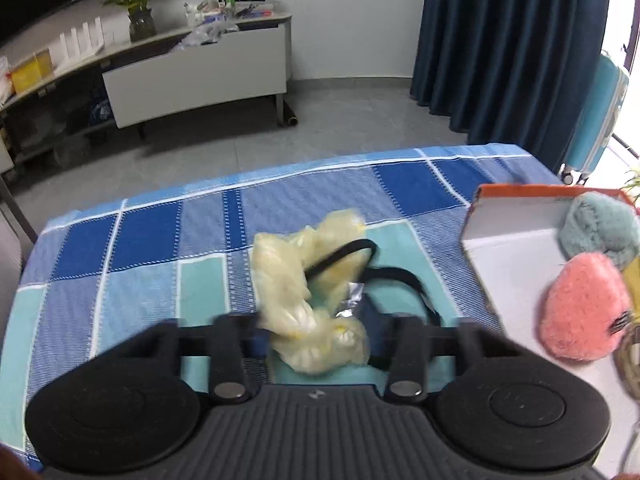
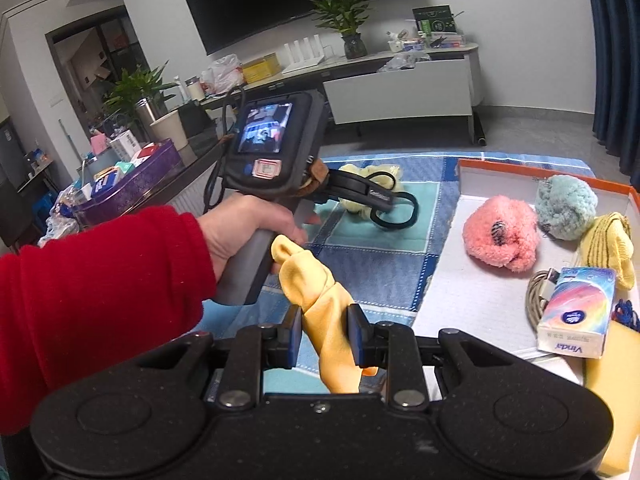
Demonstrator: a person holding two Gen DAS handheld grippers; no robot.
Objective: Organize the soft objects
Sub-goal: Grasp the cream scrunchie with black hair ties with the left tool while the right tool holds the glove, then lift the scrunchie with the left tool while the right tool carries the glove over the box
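Note:
A pale yellow fluffy item with a black band [image 1: 296, 276] lies on the blue checked cloth [image 1: 140, 264]. My left gripper [image 1: 316, 336] is shut on its near end, though this part is blurred. In the right wrist view the left gripper [image 2: 380, 200] reaches down onto the same pale yellow item [image 2: 356, 176]. My right gripper [image 2: 324, 332] is shut on an orange-yellow cloth [image 2: 320, 300], which hangs twisted above the table's near side. A white tray with an orange rim [image 2: 500, 168] stands to the right, holding a pink plush [image 2: 500, 232] and a teal plush [image 2: 566, 204].
The tray also holds a yellow striped glove [image 2: 608, 240], a tissue pack [image 2: 576, 312], a coiled cable [image 2: 536, 296] and a yellow sponge [image 2: 612, 400]. A red sleeve [image 2: 100, 300] crosses the left side. A cluttered side table [image 2: 120, 176] stands left of the cloth.

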